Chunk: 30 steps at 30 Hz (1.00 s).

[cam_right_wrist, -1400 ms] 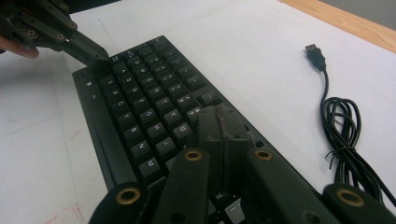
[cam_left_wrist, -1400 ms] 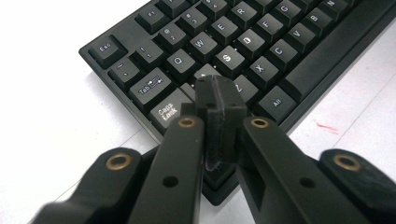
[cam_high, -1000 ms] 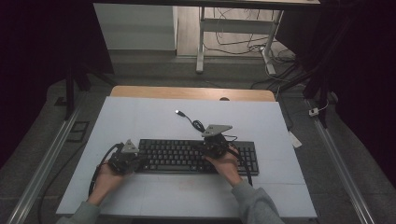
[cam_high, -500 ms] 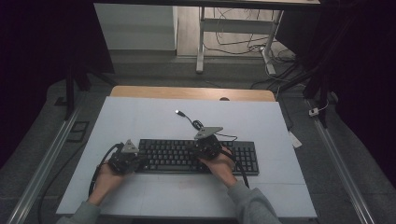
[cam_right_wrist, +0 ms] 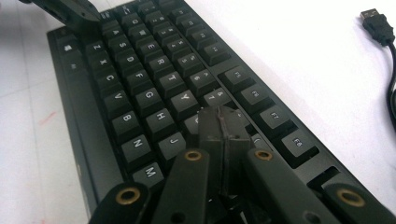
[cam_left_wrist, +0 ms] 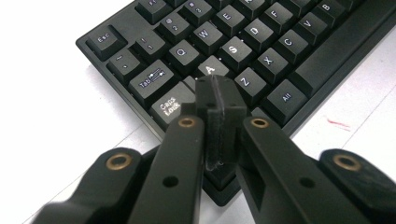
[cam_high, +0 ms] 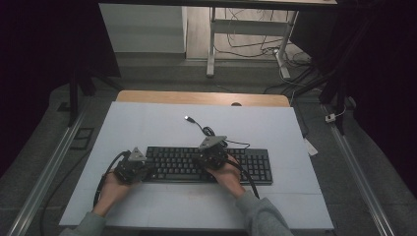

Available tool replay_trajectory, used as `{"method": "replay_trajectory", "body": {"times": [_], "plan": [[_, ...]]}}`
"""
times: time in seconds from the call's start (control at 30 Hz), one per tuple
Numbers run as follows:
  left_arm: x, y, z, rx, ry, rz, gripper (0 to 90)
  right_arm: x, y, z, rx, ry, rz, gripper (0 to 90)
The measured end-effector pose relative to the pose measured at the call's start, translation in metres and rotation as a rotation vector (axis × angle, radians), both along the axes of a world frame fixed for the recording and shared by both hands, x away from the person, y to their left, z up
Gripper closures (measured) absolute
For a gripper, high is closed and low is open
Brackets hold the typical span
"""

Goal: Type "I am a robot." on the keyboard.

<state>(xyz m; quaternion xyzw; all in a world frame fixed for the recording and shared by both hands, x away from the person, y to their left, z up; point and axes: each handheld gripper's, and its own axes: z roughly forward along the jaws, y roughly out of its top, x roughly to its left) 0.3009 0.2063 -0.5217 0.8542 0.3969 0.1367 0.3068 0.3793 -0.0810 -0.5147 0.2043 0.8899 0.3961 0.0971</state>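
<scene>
High view showed the keyboard [cam_high: 206,165] flat on the tabletop [cam_high: 147,123]. Left gripper [cam_left_wrist: 218,88] and right gripper [cam_right_wrist: 223,121] were closed, empty, tips over the keys. Judged rigid, light, prone to sliding; keys yield, so grasp the frame edges.

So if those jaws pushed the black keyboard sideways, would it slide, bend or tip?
The keyboard would probably slide as one stiff piece: it is a long, flat slab lying on the smooth white table. Tipping looks unlikely, since it sits low and wide. Its loose cable would likely just trail along floppily. The keys may dip under the shut left gripper.
</scene>
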Motion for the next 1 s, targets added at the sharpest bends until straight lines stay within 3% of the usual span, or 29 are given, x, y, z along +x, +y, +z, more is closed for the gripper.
{"method": "replay_trajectory", "body": {"times": [0.17, 0.33, 0.47, 0.73, 1.0], "plan": [[0.0, 0.0, 0.0, -0.004, 0.003, 0.0, 89.0, 0.001, 0.0, -0.004, -0.02, -0.005, -0.006, 89.9], [0.0, 0.001, 0.0, -0.004, 0.003, 0.002, 89.0, 0.001, -0.001, -0.002, 0.001, -0.011, -0.013, 89.9], [-0.001, 0.001, 0.001, -0.002, -0.008, 0.0, 89.1, 0.001, -0.008, 0.008, 0.068, -0.024, -0.026, 89.9], [-0.006, 0.005, 0.008, -0.041, -0.046, 0.008, 89.0, 0.0, -0.024, 0.019, 0.11, -0.026, -0.038, 89.9], [-0.007, 0.009, 0.011, -0.083, -0.069, 0.02, 87.7, -0.001, -0.036, 0.024, 0.107, -0.033, -0.041, 89.8]]}}
